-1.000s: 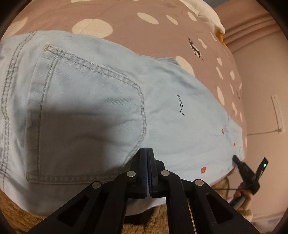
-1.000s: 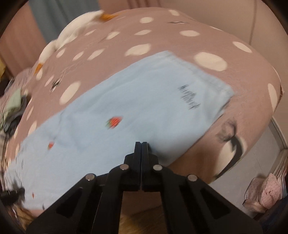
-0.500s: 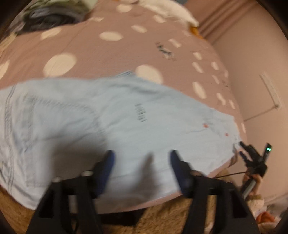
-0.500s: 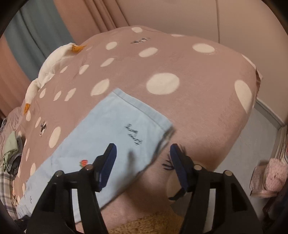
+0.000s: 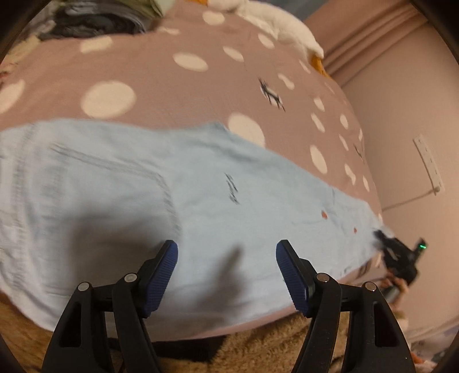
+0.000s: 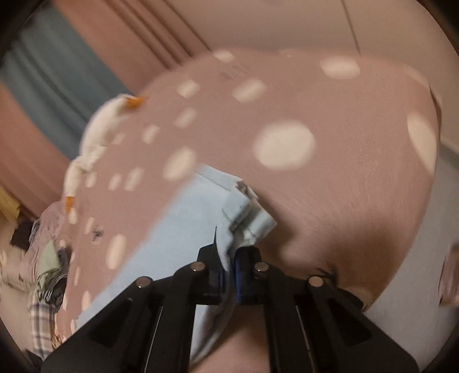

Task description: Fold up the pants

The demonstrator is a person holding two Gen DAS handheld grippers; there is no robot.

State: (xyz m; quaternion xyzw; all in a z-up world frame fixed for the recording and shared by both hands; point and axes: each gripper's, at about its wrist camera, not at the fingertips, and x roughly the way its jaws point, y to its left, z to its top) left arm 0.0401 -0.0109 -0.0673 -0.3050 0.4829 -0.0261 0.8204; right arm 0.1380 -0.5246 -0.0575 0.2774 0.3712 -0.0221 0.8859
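Note:
Light blue pants [image 5: 120, 200] lie flat along the near edge of a pink polka-dot bedspread [image 5: 178, 86], back pocket to the left, legs running right. My left gripper [image 5: 226, 258] is open and empty, just above the seat of the pants. My right gripper [image 6: 228, 258] is shut on the hem end of the pants [image 6: 246, 218], which is bunched and lifted off the bed. The right gripper also shows in the left wrist view [image 5: 398, 255] at the far leg end.
A white goose plush [image 5: 281, 23] lies at the far side of the bed. A pile of clothes [image 5: 94, 20] sits at the far left. A pink wall with a socket [image 5: 427, 163] is to the right. Brown fuzzy fabric [image 5: 258, 344] lies below the bed edge.
My left gripper opened, let go of the pants and drew back. My right gripper opened, moved to the hem, then shut on it and raised it.

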